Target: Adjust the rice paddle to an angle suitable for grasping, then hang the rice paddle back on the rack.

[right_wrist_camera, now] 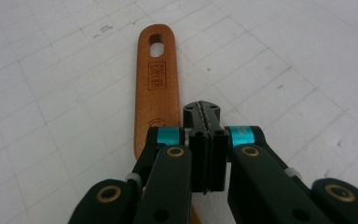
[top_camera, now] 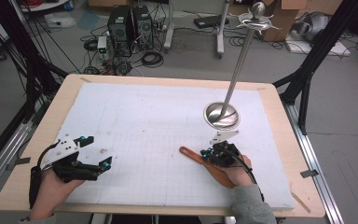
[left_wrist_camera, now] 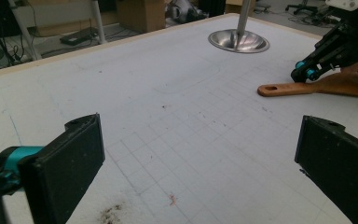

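Observation:
A brown wooden spatula (top_camera: 191,154) lies flat on the white gridded board (top_camera: 144,116), its handle with the hanging hole pointing to the left in the high view. My right gripper (top_camera: 204,153) hovers over the handle with its jaws pressed together and nothing between them; in the right gripper view the spatula (right_wrist_camera: 157,79) runs beneath the closed tips (right_wrist_camera: 201,112). Over at the board's near left my left gripper (top_camera: 98,150) rests open and empty. From the left gripper view (left_wrist_camera: 200,135) the spatula (left_wrist_camera: 307,87) and the right gripper (left_wrist_camera: 303,74) sit off to the right.
A shiny metal stand with a bowl-shaped base (top_camera: 221,115) and a tall leaning pole stands just behind the right gripper; its base (left_wrist_camera: 238,41) is also in the left gripper view. The board covers a wooden table (top_camera: 279,121). Cables and boxes lie on the floor beyond.

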The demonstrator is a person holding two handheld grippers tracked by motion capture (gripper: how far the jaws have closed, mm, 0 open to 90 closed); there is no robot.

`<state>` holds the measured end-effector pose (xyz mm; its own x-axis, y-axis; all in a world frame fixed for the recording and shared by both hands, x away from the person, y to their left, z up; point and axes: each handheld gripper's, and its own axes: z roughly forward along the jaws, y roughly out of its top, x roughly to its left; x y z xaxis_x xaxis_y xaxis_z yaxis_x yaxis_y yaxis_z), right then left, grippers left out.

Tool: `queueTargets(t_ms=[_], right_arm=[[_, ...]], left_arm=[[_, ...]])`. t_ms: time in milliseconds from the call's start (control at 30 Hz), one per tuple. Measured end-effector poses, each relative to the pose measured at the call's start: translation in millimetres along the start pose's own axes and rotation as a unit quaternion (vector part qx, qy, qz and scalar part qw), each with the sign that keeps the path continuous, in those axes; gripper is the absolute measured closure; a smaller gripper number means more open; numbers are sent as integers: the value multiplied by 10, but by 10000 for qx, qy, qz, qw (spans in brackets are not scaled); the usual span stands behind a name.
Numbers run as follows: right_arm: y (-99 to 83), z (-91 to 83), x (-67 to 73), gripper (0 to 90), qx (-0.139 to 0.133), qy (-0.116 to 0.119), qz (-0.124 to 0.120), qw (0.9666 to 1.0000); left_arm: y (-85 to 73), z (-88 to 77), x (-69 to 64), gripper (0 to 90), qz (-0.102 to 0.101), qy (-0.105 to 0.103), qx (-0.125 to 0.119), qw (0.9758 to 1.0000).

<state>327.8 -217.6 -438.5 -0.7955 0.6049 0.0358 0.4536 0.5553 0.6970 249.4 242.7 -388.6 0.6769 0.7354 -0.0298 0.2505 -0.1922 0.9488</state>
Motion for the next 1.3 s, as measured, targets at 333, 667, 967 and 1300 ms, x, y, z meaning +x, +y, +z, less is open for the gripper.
queueTargets(t_ms=[333, 667, 967, 1300], right_arm=[[22, -134, -21, 894, -366, 55, 101, 9993], [180, -284, 153, 492, -527, 170, -374, 9978], [266, -385, 252, 99, -432, 354, -614, 9966], [266, -411, 243, 101, -416, 238, -541, 9974]], left_arm=[[5, -6, 3, 18, -3, 0, -21, 10000], [10, -25, 15, 18, 1, 9, -31, 10000], [17, -5, 11, 18, -1, -2, -27, 10000], [36, -11, 5, 18, 35, -12, -52, 10000]])
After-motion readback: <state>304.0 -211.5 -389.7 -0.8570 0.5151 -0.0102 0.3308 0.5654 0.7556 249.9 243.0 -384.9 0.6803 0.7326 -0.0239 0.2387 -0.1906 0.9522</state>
